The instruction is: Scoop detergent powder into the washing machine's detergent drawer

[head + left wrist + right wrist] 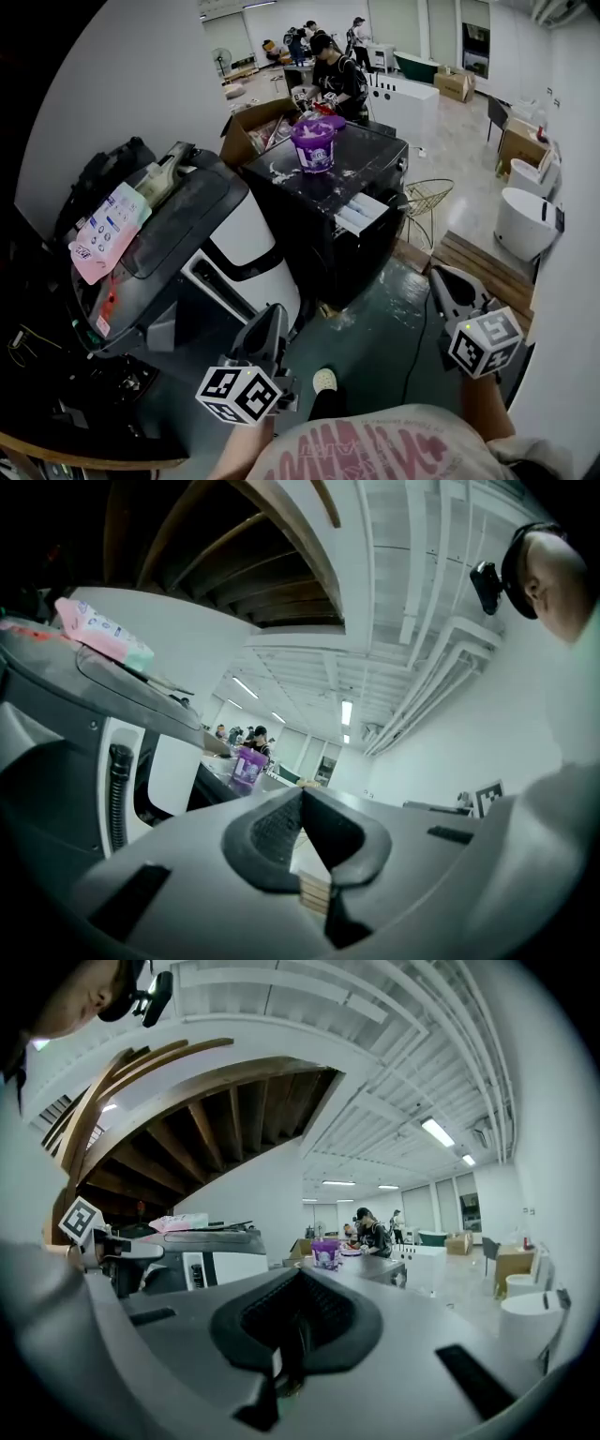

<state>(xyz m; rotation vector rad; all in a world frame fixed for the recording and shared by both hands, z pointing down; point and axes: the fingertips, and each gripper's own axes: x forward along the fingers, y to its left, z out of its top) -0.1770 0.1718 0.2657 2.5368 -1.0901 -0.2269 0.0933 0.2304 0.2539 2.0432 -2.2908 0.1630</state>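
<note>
Down by my waist, in the head view, I hold my left gripper and my right gripper well apart, both over the dark floor and both roughly level, aimed toward the machines ahead. The left gripper view shows its jaws clenched tip to tip with nothing between them. In the right gripper view those jaws are likewise pressed together and empty.

The purple detergent tub stands upright on top of the black washing machine, well out of reach of either gripper; I also see it far beyond my jaws in the left gripper view and in the right gripper view. The detergent drawer is pulled out from the machine's front corner.

To my left a grey-and-white machine carries a pink pouch on its lid. A person in black stands behind the washing machine, beside an open cardboard box.
</note>
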